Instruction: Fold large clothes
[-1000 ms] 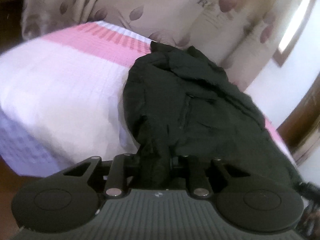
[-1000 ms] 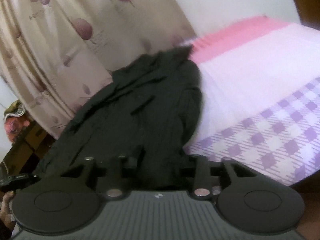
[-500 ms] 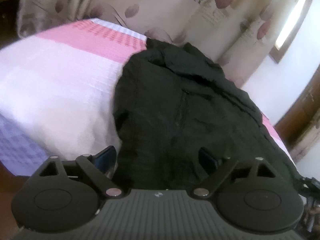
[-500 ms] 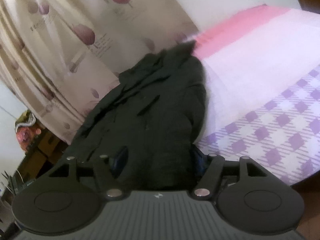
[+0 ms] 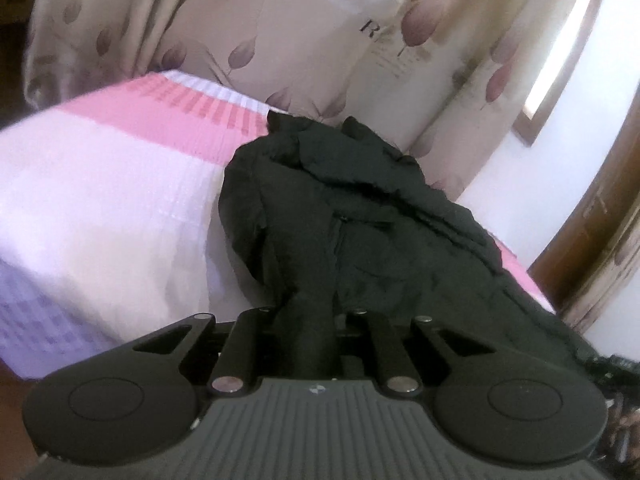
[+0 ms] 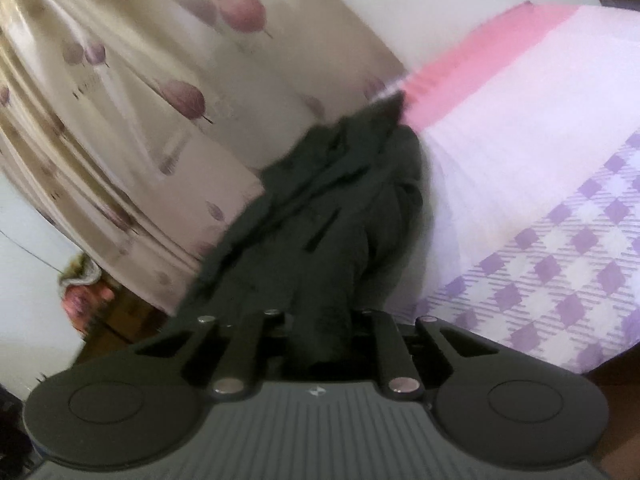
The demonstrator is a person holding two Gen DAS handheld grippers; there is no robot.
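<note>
Lying crumpled along the bed (image 5: 100, 208) edge by the curtain (image 5: 280, 28), a black jacket (image 5: 360, 216) is seen, creased, a pocket slit at its middle. A window (image 5: 560, 52) at 2 o'clock and a wooden door frame (image 5: 592, 208) are shown only by the left view; purple checks on the bedspread (image 6: 560, 272) at 4 o'clock only by the right. Left gripper (image 5: 316, 332) and right gripper (image 6: 320, 332) are angled slightly down, jaws closing, each pinching a fold of the jacket's near hem
</note>
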